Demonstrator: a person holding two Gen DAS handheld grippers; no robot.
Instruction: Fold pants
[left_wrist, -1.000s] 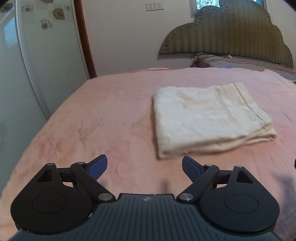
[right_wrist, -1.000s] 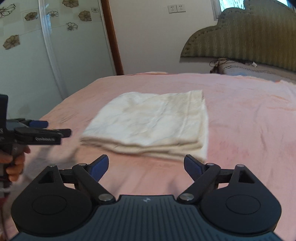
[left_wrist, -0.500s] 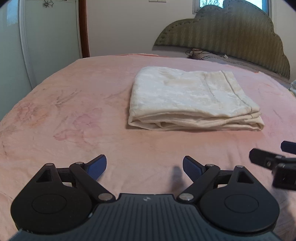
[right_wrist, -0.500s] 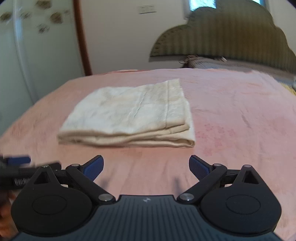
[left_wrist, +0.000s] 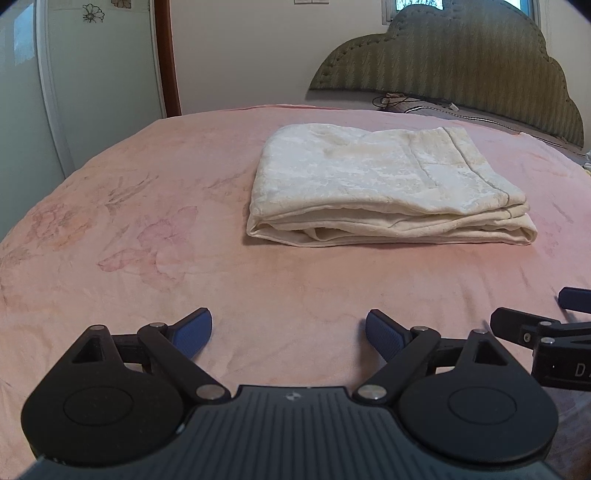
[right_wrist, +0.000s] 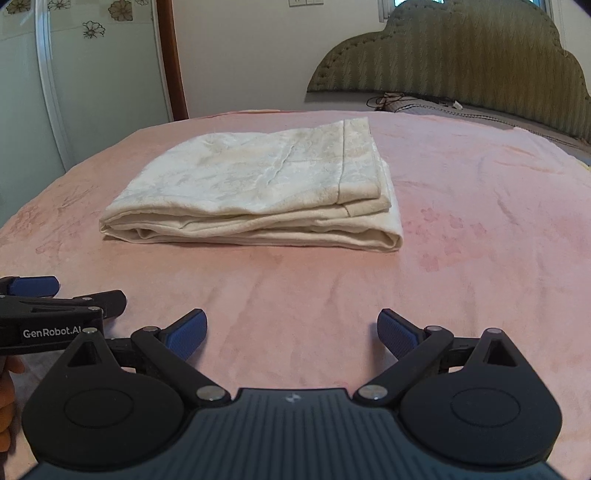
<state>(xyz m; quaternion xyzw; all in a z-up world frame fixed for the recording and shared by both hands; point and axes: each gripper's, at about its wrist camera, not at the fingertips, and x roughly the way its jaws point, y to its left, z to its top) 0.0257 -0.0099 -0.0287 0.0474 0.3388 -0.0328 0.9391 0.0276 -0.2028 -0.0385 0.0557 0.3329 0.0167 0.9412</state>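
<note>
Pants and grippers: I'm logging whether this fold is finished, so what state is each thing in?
pants: folded into a flat layered stack, lying on the bed, untouched.
left gripper: open, empty, low over the blanket short of the pants.
right gripper: open, empty, also short of the pants.
blanket: spread over the bed, lightly rippled.

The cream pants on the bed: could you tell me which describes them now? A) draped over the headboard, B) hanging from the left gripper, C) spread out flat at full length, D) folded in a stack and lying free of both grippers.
D: the cream pants lie folded in layers on the pink blanket, while the left gripper and right gripper are open and short of them.
</note>
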